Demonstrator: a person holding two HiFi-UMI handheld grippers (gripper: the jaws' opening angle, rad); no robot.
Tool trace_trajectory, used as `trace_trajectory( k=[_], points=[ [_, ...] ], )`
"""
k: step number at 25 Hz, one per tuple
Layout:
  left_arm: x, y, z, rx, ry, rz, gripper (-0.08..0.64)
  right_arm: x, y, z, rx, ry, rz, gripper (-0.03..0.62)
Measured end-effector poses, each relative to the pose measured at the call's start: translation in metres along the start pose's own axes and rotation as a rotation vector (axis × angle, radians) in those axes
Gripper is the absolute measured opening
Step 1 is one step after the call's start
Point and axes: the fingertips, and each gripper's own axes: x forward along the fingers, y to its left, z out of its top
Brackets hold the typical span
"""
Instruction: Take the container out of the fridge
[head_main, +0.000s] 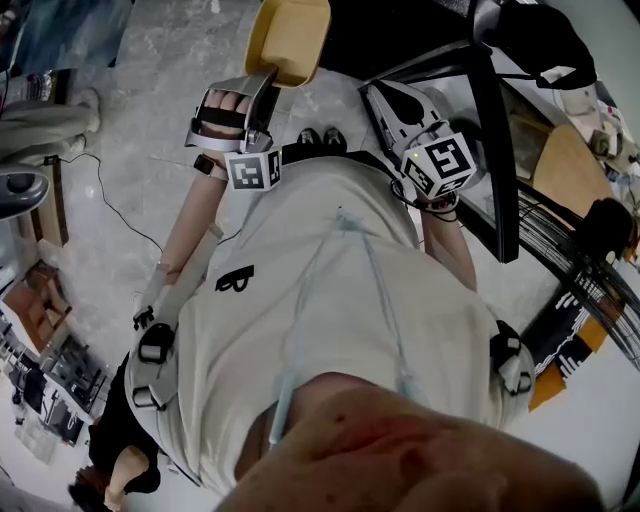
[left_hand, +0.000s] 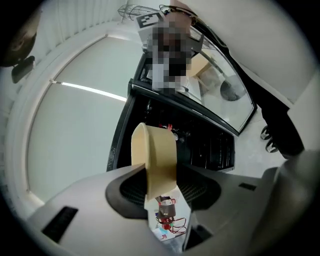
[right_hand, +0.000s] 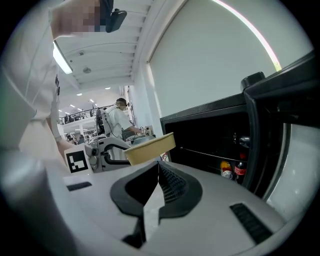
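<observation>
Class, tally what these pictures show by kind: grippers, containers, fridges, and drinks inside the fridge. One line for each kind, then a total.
Grey two-jaw grippers: 2 (left gripper, right gripper)
Tan round container: 1
Black glass-door fridge: 1
Drinks in the fridge: 2 (dark red-labelled bottle, small can)
Total: 6

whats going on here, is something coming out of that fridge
A person works with a handheld gripper in each hand at a black fridge whose glass door stands open. The left gripper is clamped on the wall of a tan round paper container, which is outside the fridge. The right gripper is shut and empty. A can and a dark bottle sit inside.
</observation>
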Motion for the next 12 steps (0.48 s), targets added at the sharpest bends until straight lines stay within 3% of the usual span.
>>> trace_trajectory(
  k=[12],
  points=[
    [-0.017,0.004,0.012,0.063,-0.105,0.019,0.169,-0.001,0.008,0.008,-0.068,-0.009,0.020,0.017]
  ],
)
